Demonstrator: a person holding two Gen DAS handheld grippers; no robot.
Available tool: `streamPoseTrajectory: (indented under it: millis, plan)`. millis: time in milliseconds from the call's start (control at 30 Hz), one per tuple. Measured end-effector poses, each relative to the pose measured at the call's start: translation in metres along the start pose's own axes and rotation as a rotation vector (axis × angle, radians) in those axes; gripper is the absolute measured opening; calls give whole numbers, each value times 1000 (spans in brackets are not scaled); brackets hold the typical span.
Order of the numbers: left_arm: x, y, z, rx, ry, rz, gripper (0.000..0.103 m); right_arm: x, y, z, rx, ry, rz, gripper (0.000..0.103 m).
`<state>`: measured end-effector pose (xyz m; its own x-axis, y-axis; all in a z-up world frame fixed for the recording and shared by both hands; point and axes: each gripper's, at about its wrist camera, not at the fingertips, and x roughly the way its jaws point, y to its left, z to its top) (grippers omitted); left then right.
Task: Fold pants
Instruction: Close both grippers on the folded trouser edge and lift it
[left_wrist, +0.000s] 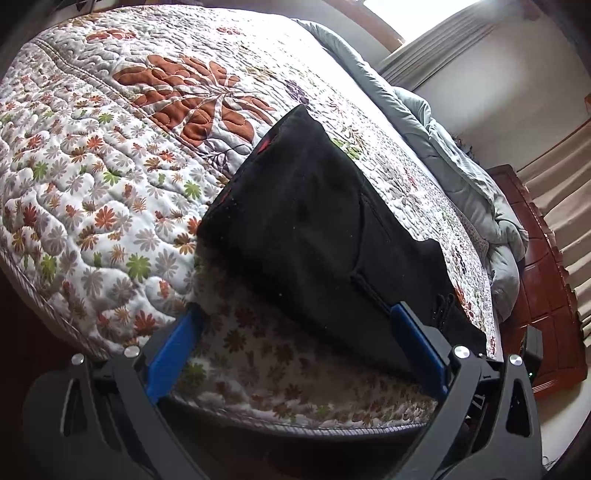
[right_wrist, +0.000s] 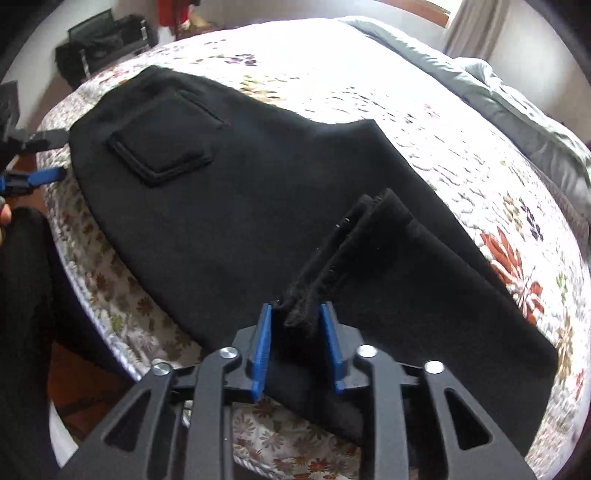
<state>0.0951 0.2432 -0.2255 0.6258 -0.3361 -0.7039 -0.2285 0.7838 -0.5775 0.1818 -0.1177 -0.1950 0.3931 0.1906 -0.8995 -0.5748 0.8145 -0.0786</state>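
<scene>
Most of what we see ahead of both grippers is the bed's floral quilt (left_wrist: 92, 177), with a grey duvet (left_wrist: 476, 199) bunched along its far edge. Black pants (right_wrist: 258, 206) lie flat across the quilt in front of our right gripper (right_wrist: 297, 314), back pocket (right_wrist: 162, 147) up. That gripper's blue pads clamp a bunched cuff (right_wrist: 301, 314) of the pants, raised over the flat fabric. Our left gripper (left_wrist: 295, 317) stands wide open at the bed's edge, the pants reaching between its fingers, its pads pressing nothing.
</scene>
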Motion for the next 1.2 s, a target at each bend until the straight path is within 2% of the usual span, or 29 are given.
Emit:
streamPoseTrajectory:
  millis: [100, 167, 233, 300, 400, 433, 567, 667, 733, 800, 933, 1000, 1067, 1133, 1200]
  plan:
    - [-4, 0, 0, -11, -24, -28, 100, -25, -12, 24, 25, -39, 103, 41]
    - [-6, 1, 0, -33, -47, -53, 100, -40, -22, 58, 18, -48, 232, 49]
    - [-6, 4, 3, -87, -51, -89, 100, -45, -26, 93, -5, -31, 339, 65]
    - [-3, 6, 6, -144, -44, -127, 100, -46, -23, 137, -51, -11, 435, 75]
    - [1, 9, 7, -209, -38, -124, 100, -24, -7, 202, -132, 73, 568, 84]
    - [3, 11, 6, -227, -37, -119, 100, -12, 5, 224, -182, 105, 589, 86]
    - [9, 17, 10, -271, -39, -123, 100, 36, 56, 276, -351, 235, 644, 86]
    - [12, 19, 13, -269, -50, -142, 100, 66, 91, 296, -493, 337, 703, 88]
    - [14, 21, 13, -274, -56, -152, 100, 89, 109, 304, -558, 372, 703, 88]
    - [15, 23, 12, -279, -59, -157, 100, 107, 119, 310, -583, 446, 750, 88]
    - [19, 25, 15, -264, -41, -151, 100, 134, 140, 317, -642, 536, 837, 90]
    - [19, 28, 15, -270, -37, -157, 100, 148, 148, 315, -667, 590, 854, 88]
    - [21, 30, 18, -281, -32, -166, 100, 158, 152, 311, -693, 620, 849, 75]
    - [21, 32, 21, -281, -28, -170, 100, 168, 150, 313, -687, 633, 832, 48]
    - [21, 32, 23, -272, -31, -168, 100, 173, 140, 320, -655, 641, 847, 35]
